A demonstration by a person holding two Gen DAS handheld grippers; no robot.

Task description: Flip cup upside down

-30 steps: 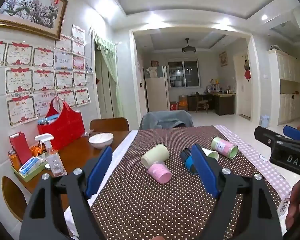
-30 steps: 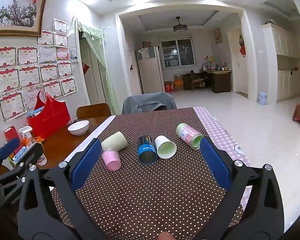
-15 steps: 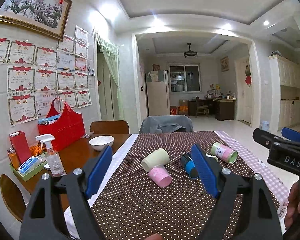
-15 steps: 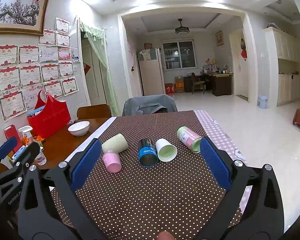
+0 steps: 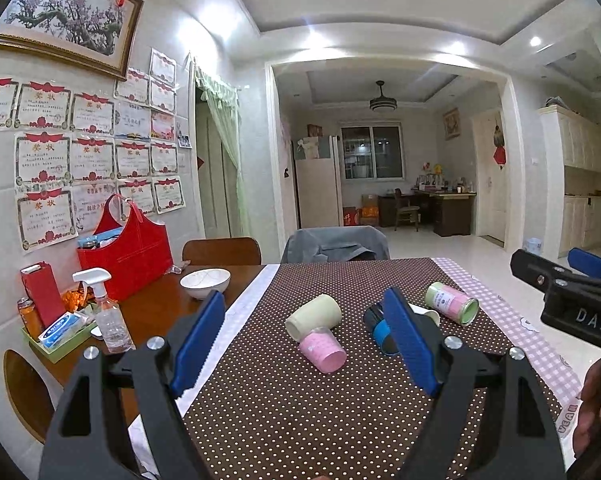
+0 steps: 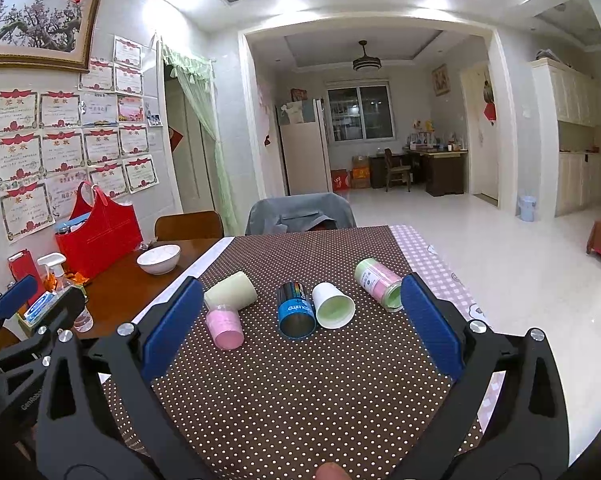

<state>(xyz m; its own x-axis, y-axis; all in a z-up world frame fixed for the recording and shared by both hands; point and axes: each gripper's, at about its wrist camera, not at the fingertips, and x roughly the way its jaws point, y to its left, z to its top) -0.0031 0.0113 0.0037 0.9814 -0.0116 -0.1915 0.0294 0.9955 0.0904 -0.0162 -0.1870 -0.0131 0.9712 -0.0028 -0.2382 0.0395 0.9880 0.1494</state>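
Observation:
Several cups lie on their sides on the brown dotted tablecloth (image 6: 300,380): a cream cup (image 6: 231,291), a pink cup (image 6: 224,326), a dark cup with a blue band (image 6: 295,310), a white cup (image 6: 333,310) and a green-and-pink cup (image 6: 378,284). In the left wrist view I see the cream cup (image 5: 313,317), the pink cup (image 5: 323,349) and the green-and-pink cup (image 5: 451,303); the dark cup (image 5: 374,326) is partly hidden by a finger. My left gripper (image 5: 300,344) and my right gripper (image 6: 296,322) are open and empty, short of the cups.
A white bowl (image 6: 159,259), a red bag (image 6: 99,232), a spray bottle (image 5: 107,316) and a tray of small items (image 5: 58,334) stand on the bare wood at the left. Chairs (image 6: 300,212) stand at the table's far end. The table edge runs along the right.
Both views have tilted up slightly, so the cups sit a little lower in frame. Both grippers stay open; no cup has moved.

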